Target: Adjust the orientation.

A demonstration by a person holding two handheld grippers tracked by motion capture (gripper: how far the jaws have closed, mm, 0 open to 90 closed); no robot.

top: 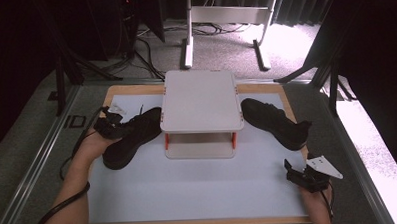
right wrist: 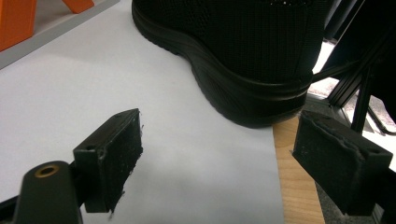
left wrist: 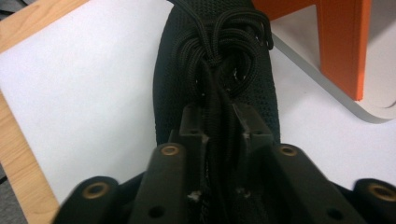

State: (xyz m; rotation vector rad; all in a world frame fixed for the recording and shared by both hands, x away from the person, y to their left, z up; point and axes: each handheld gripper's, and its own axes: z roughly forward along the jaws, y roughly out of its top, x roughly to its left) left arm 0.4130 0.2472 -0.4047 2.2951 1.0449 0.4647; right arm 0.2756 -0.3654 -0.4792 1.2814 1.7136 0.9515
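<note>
The left claw [left wrist: 215,122] is clenched on the tongue and lace ends of the left shoe [top: 130,137], which lies on the white mat [top: 199,184] of the surface, its toe pointing toward the near edge and its heel end tucked beside the small white shelf [top: 201,99] with orange legs; judging from the narrow pinch, the grip holds soft fabric rather than the collar, so a lift should go slowly and straight up, lest the shoe swing or slip; keep it clear of the orange leg [left wrist: 343,51] just beside the laces. The right claw [right wrist: 219,154] stands released, pads wide apart, just short of the heel of the right shoe [right wrist: 243,51]; that shoe rests at the mat's right edge, so approach level and take the heel squarely.
</note>
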